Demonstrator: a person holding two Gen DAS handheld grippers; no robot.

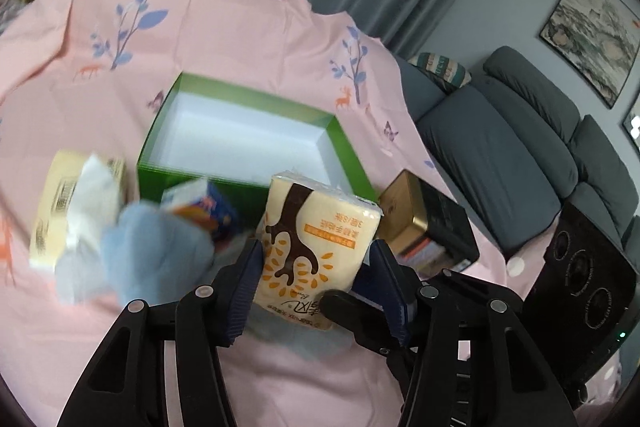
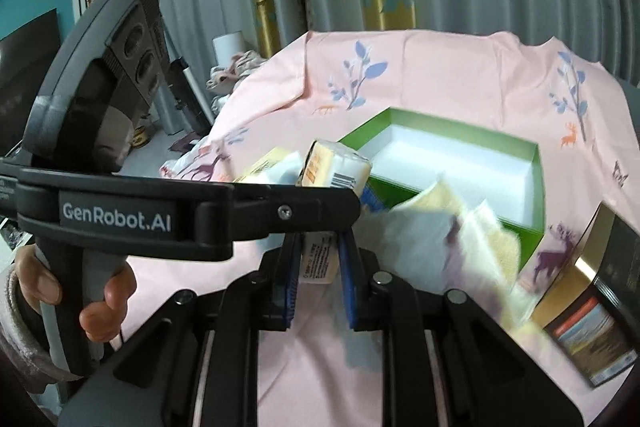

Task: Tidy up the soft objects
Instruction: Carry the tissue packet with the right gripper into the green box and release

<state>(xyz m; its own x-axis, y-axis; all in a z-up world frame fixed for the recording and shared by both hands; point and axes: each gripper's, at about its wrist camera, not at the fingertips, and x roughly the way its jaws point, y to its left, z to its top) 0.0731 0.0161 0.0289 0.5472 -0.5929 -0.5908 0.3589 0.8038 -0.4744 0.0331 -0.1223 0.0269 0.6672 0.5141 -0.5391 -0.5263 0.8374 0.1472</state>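
A cream pocket tissue pack (image 1: 316, 239) with a brown tree print hangs above the pink cloth. My left gripper (image 1: 318, 251) is shut on it, blue pads pressing its two long sides. In the right wrist view my right gripper (image 2: 320, 247) is shut on the thin near end of the same tissue pack (image 2: 318, 259), whose far end shows past the left gripper's black finger (image 2: 280, 215). The open green box (image 1: 344, 155) with a white inside stands just beyond. A blurred blue cloth (image 1: 156, 247) lies left of the pack.
A cream tissue box (image 1: 52, 211), a small blue and orange carton (image 1: 208, 207) and a gold and black tin (image 1: 424, 223) lie around the box. A blurred white and cream cloth (image 2: 452, 239) lies by the green box (image 2: 536, 187). A grey sofa (image 1: 500, 155) stands to the right. A hand (image 2: 104, 307) holds the left gripper's handle.
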